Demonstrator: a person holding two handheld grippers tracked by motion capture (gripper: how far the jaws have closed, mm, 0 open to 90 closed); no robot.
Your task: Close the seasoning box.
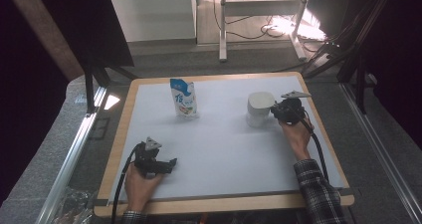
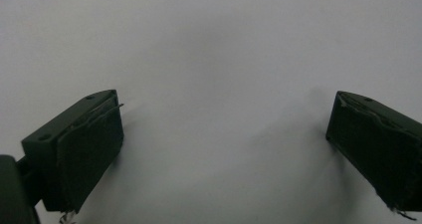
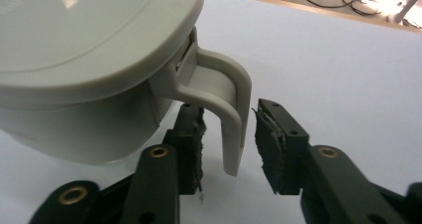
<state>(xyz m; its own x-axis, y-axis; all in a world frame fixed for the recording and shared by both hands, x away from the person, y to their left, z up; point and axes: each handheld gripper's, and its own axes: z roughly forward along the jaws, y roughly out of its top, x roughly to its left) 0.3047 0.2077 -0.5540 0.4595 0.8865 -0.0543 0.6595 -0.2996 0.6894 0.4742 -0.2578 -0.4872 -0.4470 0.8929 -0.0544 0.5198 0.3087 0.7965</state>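
White sheet covers the tabletop (image 1: 224, 149), wood edge showing. My left tongs (image 1: 166, 165) rest low at the near left, jaws wide, nothing between them, just bare sheet. Farther back stands a blue-and-white pouch (image 1: 183, 98), upright, well apart from both hands. To the right, a pale lidded mug (image 1: 259, 108) sits on the sheet, handle toward my right tongs (image 3: 229, 149). Jaws straddle the handle (image 3: 233, 115), narrow gap, not yet clamped as far as I can tell. Risk, I judge: handle is smooth and curved, so the pads may slip, or the mug swings and tips once lifted. Lid (image 3: 89, 30) could pop off if it tilts.
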